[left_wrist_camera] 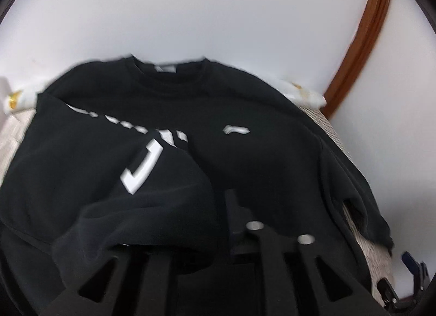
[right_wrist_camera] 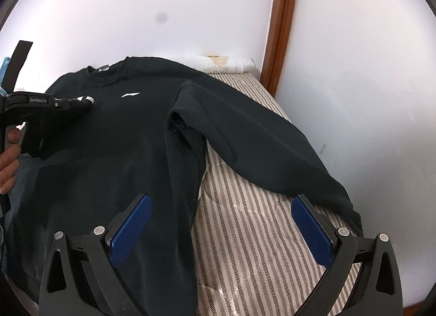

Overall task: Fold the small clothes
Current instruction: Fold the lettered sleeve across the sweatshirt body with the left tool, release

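Right gripper [right_wrist_camera: 220, 230] jaws wide apart.

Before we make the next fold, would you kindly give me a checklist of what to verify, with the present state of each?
1. Left claw grips the held sleeve: ok, the cloth drapes over it across the chest.
2. Right claw is open and free: ok, it holds nothing.
3. Free sleeve is laid out: ok, it is stretched across the striped cover.
4. Armpit is smooth: not ok, it is bunched.
5. Sweater body is flat: cannot tell, as the left view is blurred.
6. Collar is straight: ok.
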A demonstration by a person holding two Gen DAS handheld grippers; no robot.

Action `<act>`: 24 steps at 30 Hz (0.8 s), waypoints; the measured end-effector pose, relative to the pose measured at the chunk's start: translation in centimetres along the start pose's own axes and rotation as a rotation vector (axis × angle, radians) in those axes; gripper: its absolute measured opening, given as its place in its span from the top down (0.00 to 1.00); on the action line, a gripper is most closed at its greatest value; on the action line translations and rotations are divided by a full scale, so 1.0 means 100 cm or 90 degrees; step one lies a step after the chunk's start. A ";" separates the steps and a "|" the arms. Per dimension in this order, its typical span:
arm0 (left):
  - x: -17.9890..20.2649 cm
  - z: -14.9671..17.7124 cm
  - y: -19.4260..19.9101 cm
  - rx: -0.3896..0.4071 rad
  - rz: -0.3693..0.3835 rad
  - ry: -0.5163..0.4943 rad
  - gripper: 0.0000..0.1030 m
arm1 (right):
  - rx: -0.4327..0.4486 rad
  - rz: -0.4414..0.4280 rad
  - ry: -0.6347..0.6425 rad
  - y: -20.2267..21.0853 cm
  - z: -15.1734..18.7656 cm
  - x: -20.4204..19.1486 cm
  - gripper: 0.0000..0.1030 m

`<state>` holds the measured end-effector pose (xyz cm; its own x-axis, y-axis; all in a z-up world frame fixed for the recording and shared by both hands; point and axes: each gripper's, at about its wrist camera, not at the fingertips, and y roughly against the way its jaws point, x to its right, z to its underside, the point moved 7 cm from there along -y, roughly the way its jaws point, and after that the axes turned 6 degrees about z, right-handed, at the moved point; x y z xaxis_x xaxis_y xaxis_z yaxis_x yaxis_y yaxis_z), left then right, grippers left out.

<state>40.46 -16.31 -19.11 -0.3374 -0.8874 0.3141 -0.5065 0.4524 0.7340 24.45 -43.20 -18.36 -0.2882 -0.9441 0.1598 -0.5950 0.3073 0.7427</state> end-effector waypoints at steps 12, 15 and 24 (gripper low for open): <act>-0.053 0.010 0.085 0.063 0.043 0.017 0.27 | 0.033 -0.063 0.056 0.018 -0.031 -0.076 0.02; -0.093 0.013 0.109 0.087 0.011 0.045 0.27 | 0.043 -0.097 0.079 0.021 -0.042 -0.113 0.06; -0.213 0.035 0.134 0.097 -0.121 0.120 0.24 | 0.059 -0.187 0.171 0.029 -0.060 -0.243 0.16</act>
<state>38.02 8.95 -18.07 -0.0788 -0.9519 0.2960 -0.6651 0.2714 0.6957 34.24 -20.09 -16.19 0.1034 -0.9870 0.1232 -0.6914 0.0177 0.7223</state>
